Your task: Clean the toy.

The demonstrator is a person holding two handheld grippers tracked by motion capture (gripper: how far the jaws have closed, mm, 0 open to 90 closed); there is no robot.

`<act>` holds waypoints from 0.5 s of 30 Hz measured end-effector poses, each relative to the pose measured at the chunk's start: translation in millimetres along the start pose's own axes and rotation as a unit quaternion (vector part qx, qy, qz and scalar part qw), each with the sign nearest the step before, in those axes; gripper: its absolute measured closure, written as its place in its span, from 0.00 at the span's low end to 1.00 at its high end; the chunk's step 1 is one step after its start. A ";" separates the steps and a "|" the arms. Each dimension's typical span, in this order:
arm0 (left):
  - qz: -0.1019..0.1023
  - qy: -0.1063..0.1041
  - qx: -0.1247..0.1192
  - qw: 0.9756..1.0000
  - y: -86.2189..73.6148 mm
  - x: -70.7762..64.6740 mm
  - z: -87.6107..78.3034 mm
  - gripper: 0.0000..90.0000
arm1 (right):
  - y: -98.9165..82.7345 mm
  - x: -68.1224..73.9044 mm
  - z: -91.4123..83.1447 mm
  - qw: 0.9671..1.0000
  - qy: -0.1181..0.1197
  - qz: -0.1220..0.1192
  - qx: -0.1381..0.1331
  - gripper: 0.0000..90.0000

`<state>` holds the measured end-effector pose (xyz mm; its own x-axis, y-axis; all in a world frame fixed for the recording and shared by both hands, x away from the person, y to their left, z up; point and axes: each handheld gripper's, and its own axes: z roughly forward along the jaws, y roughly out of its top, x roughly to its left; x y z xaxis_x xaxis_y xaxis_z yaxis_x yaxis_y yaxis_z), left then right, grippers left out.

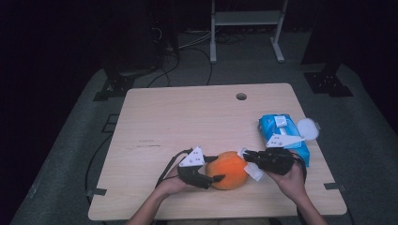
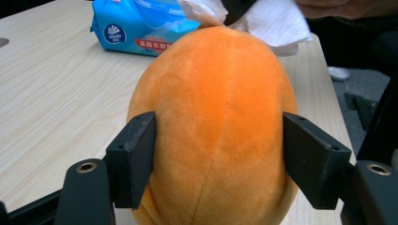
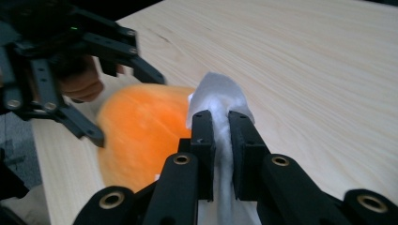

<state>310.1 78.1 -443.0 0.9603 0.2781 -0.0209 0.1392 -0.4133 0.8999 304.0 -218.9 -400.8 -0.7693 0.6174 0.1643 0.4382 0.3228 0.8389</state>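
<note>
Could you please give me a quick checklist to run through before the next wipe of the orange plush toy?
1. Right tool shut on the white tissue: ok.
2. Tissue touches the orange plush toy: ok, at its end.
3. Left tool steadies the toy: cannot tell; the jaws flank it, but firm pressing is unclear.
4. Toy rests on the table: ok.
5. Blue tissue pack lies clear of the wiping path: ok, behind the right hand.
</note>
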 end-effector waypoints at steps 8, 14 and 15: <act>0.024 -0.008 0.000 1.000 4.7 -9.3 5.9 0.32 | 5.6 6.3 -8.4 1.000 0.012 -0.001 -0.010 0.89; 0.015 -0.010 -0.003 1.000 1.6 -6.1 3.2 0.32 | -0.3 -0.2 -1.3 1.000 0.000 -0.004 0.015 0.89; 0.016 -0.009 -0.004 1.000 1.8 -6.6 3.5 0.32 | -3.3 -5.3 -4.6 1.000 0.000 0.007 0.014 0.89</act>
<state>304.9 72.5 -442.8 0.9686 0.2485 0.0006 0.1060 -0.4153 0.9035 304.5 -226.5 -402.1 -0.7639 0.6210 0.1757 0.4607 0.3342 0.8222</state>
